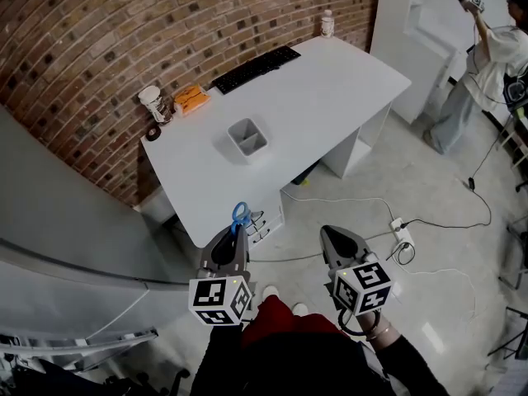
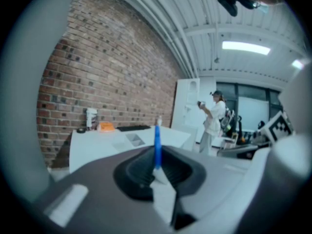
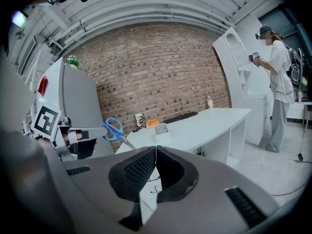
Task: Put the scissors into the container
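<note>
Scissors (image 1: 240,215) with blue handles are pinched in my left gripper (image 1: 234,234), which is shut on them. A blue loop sticks out past the jaw tips. In the left gripper view the scissors (image 2: 157,145) show edge-on between the pads of the left gripper (image 2: 157,168). The right gripper view has the scissors (image 3: 114,129) at its left, blades angled down and to the right. The grey container (image 1: 247,139) stands on the white table (image 1: 330,81), well beyond both grippers. My right gripper (image 1: 327,233) is shut and empty, held level with the left one short of the table's near edge.
On the table's far side lie a black keyboard (image 1: 256,68), an orange packet (image 1: 191,99), a white cup (image 1: 152,101) and a small bottle (image 1: 327,23). A person (image 1: 487,64) stands at a white cabinet on the right. Cables and a power strip (image 1: 402,229) lie on the floor.
</note>
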`<state>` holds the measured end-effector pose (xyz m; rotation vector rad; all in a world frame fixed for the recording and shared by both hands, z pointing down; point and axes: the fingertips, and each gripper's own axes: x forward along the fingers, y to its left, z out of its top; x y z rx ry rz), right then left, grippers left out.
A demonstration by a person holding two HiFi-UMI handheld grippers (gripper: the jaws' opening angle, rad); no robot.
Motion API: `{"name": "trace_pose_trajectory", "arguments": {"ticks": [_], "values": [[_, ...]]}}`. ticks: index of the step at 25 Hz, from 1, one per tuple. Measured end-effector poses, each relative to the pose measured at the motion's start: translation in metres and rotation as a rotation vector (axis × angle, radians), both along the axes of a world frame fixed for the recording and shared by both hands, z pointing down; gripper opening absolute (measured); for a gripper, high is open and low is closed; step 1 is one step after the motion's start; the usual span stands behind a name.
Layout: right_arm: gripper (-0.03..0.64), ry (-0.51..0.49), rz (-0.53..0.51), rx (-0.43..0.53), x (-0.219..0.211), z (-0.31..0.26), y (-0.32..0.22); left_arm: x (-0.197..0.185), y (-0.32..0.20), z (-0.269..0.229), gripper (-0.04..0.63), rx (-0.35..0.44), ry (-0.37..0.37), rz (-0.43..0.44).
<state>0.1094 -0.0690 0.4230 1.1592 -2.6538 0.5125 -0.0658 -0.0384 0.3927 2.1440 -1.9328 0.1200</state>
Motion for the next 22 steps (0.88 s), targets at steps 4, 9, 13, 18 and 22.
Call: {"name": "trace_pose_trajectory", "arguments": {"ticks": [4, 9, 13, 18, 22], "values": [[0.009, 0.004, 0.0, -0.008, -0.004, 0.001, -0.004, -0.008, -0.008, -0.003, 0.029, 0.006, 0.001, -0.005], [0.009, 0.017, 0.003, -0.005, -0.013, 0.0, -0.017, -0.02, -0.023, 0.0, 0.029, 0.005, 0.014, -0.002], [0.009, 0.025, 0.01, -0.001, -0.021, -0.001, -0.035, -0.03, -0.042, 0.001, 0.029, 0.01, 0.024, 0.002], [0.009, 0.028, 0.007, -0.004, -0.039, 0.002, -0.062, -0.044, -0.072, 0.002, 0.029, 0.013, 0.031, 0.006], [0.009, 0.032, 0.001, -0.013, -0.055, 0.005, -0.086, -0.058, -0.099, 0.003, 0.029, 0.008, 0.046, 0.007]]}}
